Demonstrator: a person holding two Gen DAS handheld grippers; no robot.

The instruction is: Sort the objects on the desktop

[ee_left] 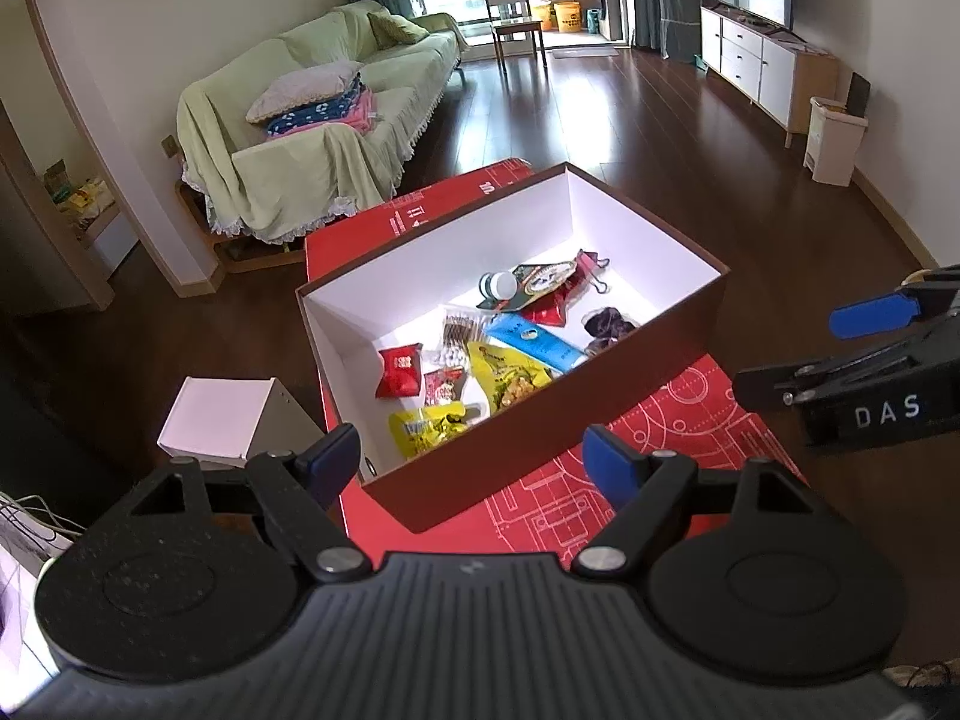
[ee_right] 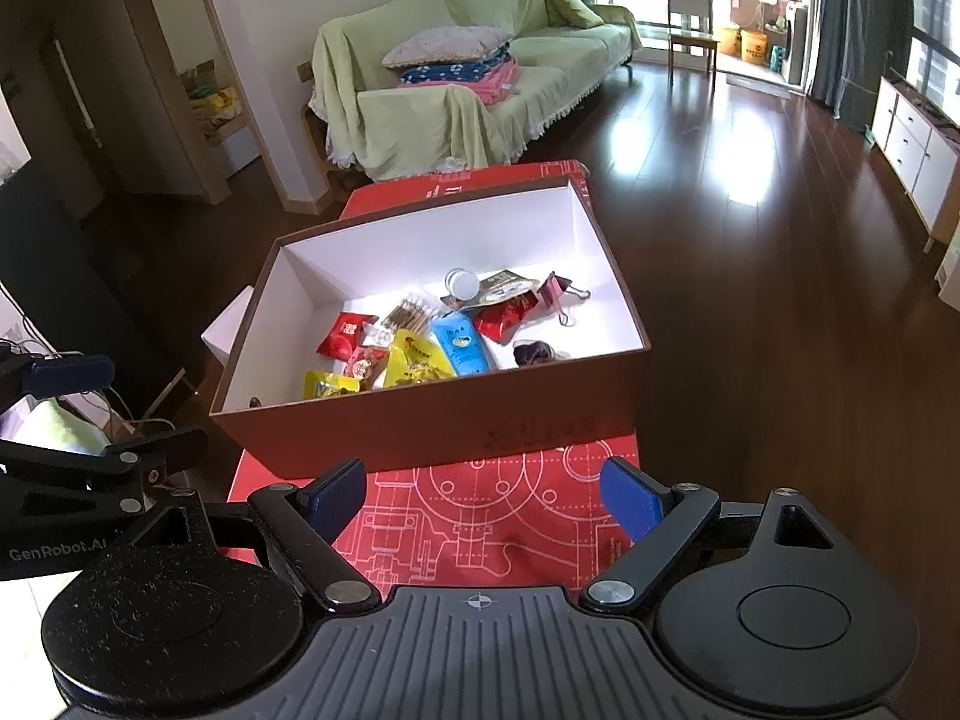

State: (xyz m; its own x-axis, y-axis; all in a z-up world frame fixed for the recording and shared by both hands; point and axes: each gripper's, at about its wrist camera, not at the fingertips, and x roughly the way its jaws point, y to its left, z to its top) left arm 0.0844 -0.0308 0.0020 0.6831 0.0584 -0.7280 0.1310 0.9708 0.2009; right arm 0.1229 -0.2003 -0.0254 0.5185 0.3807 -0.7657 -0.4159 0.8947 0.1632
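Hovering side by side above the near end of the red mat (ee_right: 480, 516), the left gripper (ee_left: 474, 462) and the right gripper (ee_right: 483, 495) both stand released, their blue pads spread wide with nothing between them. The things to be sorted all lie ahead of and below both claws, inside the open brown box (ee_right: 432, 426) with white inner walls that sits on the mat. They are heaped toward the box's near half: a yellow snack packet (ee_left: 429, 429) closest to the near wall, a red packet (ee_left: 399, 369) just beyond it, a blue tube (ee_left: 534, 345) lying slantwise with its long axis running from near-right to far-left in the left view, a white bottle cap (ee_left: 498, 285) and a pink binder clip (ee_right: 561, 294) farther back, and a dark crumpled item (ee_right: 534, 354) toward the right side. No loose item shows on the mat outside the box, so the sorting looks close to finished, or else a fresh pick from the box is due; I cannot tell which. The relation that matters is the near wall: it rises between both claws and the contents, so either claw would probably need to go up and over the rim, then down. The left gripper seems nearer the yellow and red packets, the right one nearer the dark item and the clip.
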